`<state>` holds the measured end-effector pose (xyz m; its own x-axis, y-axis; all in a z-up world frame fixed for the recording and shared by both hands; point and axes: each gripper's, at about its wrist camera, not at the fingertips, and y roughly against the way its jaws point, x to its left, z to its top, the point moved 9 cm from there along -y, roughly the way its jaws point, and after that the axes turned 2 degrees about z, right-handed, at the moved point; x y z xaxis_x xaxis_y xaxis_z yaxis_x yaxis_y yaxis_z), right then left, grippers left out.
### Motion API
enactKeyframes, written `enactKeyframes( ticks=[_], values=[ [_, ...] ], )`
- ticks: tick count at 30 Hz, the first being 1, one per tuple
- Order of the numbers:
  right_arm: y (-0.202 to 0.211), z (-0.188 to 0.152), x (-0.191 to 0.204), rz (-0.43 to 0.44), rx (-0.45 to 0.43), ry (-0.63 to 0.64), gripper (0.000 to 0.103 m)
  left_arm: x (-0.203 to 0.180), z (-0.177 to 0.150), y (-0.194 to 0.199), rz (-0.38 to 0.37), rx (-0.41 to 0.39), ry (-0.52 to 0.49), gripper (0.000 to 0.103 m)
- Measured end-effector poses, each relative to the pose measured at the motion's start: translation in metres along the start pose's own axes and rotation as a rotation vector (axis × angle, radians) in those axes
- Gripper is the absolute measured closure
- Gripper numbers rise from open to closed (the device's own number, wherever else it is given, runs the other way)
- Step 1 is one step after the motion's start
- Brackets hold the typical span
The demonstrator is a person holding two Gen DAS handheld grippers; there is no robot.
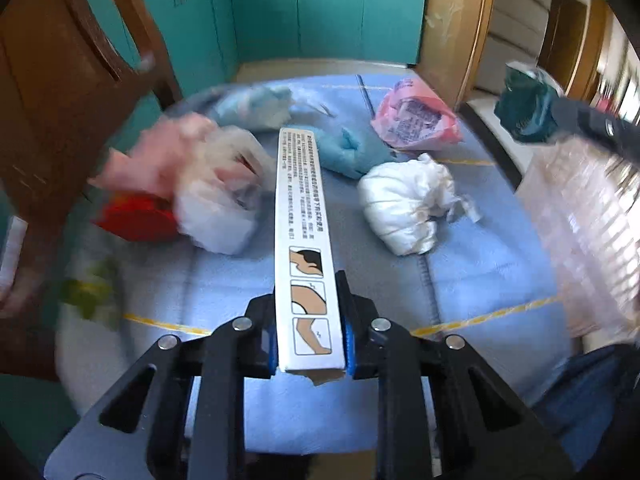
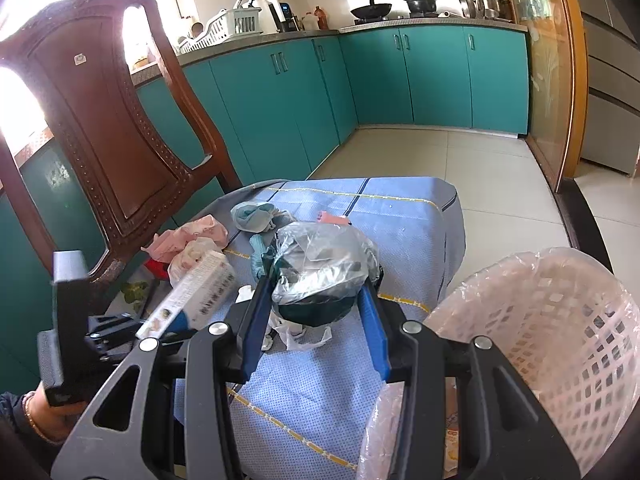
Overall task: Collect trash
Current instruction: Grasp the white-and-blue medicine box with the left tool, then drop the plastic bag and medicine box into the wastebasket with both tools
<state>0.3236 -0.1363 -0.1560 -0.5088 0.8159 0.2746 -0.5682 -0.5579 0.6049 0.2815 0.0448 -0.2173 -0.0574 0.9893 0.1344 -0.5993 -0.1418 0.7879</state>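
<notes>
Trash is lying scattered over a table (image 1: 480, 280) draped in a blue cloth, and two pieces of it are sitting in the grippers. The left gripper (image 1: 309, 344) is clamping a long white carton (image 1: 304, 248) between its blue-padded fingers (image 1: 349, 340), the jaws drawn narrowly together on its near end while the rest is pointing forward above the cloth; the carton's upper face is showing printed text and three small drawings. The right gripper (image 2: 316, 320) is closing on a dark teal bundle in clear plastic (image 2: 324, 276), its jaws standing fairly wide with the bundle filling the gap between them above the table. In the left wrist view that same bundle (image 1: 524, 112) is hanging at the right edge, over the bin.

A white lattice wastebasket (image 2: 568, 320) lined with a thin clear bag is standing just beside the table at the right; its inside is mostly hidden, though something pale and printed is showing low down in it.

On the cloth, a white crumpled bag (image 1: 408, 204) is lying right of the carton, a pink printed bag (image 1: 416, 120) farther back, and a blue cloth wad (image 1: 352, 152) between them. To the left, a clear bag (image 1: 220, 200), a pink rag (image 1: 156, 160) and a red item (image 1: 136, 216) are bunching together, blurred. A carved wooden chair (image 2: 112, 128) is standing at the table's left side.
</notes>
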Motion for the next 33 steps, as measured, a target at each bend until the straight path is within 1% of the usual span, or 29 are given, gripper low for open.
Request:
enactKeyframes(
  ticks=[2, 4, 5, 6, 7, 8, 10, 11, 12, 14, 15, 17, 18, 21, 23, 24, 26, 27, 28, 30, 33],
  values=[
    [-0.001, 0.0, 0.001, 0.001, 0.001, 0.001, 0.059, 0.001, -0.001, 0.008, 0.125, -0.035, -0.091, 0.079],
    [-0.002, -0.001, 0.001, 0.0, 0.003, 0.003, 0.059, 0.0, -0.003, 0.01, 0.179, -0.044, -0.142, 0.078],
    [-0.002, -0.001, 0.002, 0.0, 0.003, 0.004, 0.059, -0.003, -0.005, 0.009, 0.189, -0.039, -0.168, 0.077],
    [-0.002, -0.001, 0.002, -0.001, 0.006, 0.006, 0.059, -0.006, -0.006, 0.01, 0.18, -0.038, -0.184, 0.073],
    [-0.003, -0.001, 0.002, -0.002, 0.007, 0.006, 0.059, -0.011, -0.007, 0.013, 0.15, -0.043, -0.19, 0.055],
    [-0.003, -0.002, 0.002, -0.003, 0.01, 0.007, 0.059, -0.015, -0.006, 0.015, 0.117, -0.052, -0.182, 0.04],
    [-0.004, -0.002, 0.001, -0.007, 0.013, 0.006, 0.059, -0.022, -0.006, 0.023, 0.007, -0.062, -0.146, 0.039],
    [-0.004, -0.002, 0.0, -0.008, 0.013, 0.004, 0.059, -0.024, -0.006, 0.023, -0.053, -0.048, -0.122, 0.038],
    [-0.004, -0.003, 0.0, -0.009, 0.014, 0.002, 0.059, -0.023, -0.006, 0.024, -0.071, -0.042, -0.103, 0.036],
    [-0.004, -0.001, 0.0, -0.008, 0.013, 0.0, 0.059, -0.017, -0.004, 0.024, -0.065, -0.043, -0.06, 0.025],
    [-0.004, -0.001, 0.001, -0.007, 0.012, 0.001, 0.059, -0.018, -0.005, 0.026, -0.067, -0.044, -0.038, 0.024],
    [-0.004, -0.001, 0.003, -0.008, 0.011, 0.005, 0.059, -0.011, -0.003, 0.018, -0.091, -0.021, 0.009, 0.019],
    [-0.005, -0.002, 0.003, -0.009, 0.012, 0.007, 0.059, -0.008, -0.003, 0.012, -0.097, -0.006, 0.028, 0.018],
    [-0.005, -0.002, 0.005, -0.01, 0.014, 0.011, 0.059, -0.007, -0.011, -0.008, -0.091, 0.058, 0.069, 0.018],
    [-0.006, -0.003, 0.005, -0.01, 0.018, 0.017, 0.059, -0.009, -0.014, -0.02, -0.097, 0.081, 0.077, 0.019],
    [-0.006, -0.004, 0.005, -0.01, 0.02, 0.019, 0.059, -0.01, -0.014, -0.022, -0.096, 0.087, 0.079, 0.022],
    [-0.006, -0.005, 0.005, -0.015, 0.024, 0.023, 0.059, -0.011, -0.014, -0.027, -0.094, 0.097, 0.076, 0.047],
    [-0.007, -0.006, 0.004, -0.026, 0.029, 0.029, 0.059, -0.013, -0.014, -0.029, -0.093, 0.101, 0.072, 0.05],
    [-0.008, -0.007, 0.004, -0.039, 0.033, 0.036, 0.059, -0.011, -0.015, -0.029, -0.086, 0.1, 0.068, 0.057],
    [-0.009, -0.009, 0.004, -0.063, 0.039, 0.057, 0.059, -0.014, -0.016, -0.024, -0.076, 0.088, 0.059, 0.059],
    [-0.009, -0.01, 0.006, -0.077, 0.04, 0.076, 0.059, -0.016, -0.014, -0.017, -0.083, 0.069, 0.063, 0.06]
  ],
)
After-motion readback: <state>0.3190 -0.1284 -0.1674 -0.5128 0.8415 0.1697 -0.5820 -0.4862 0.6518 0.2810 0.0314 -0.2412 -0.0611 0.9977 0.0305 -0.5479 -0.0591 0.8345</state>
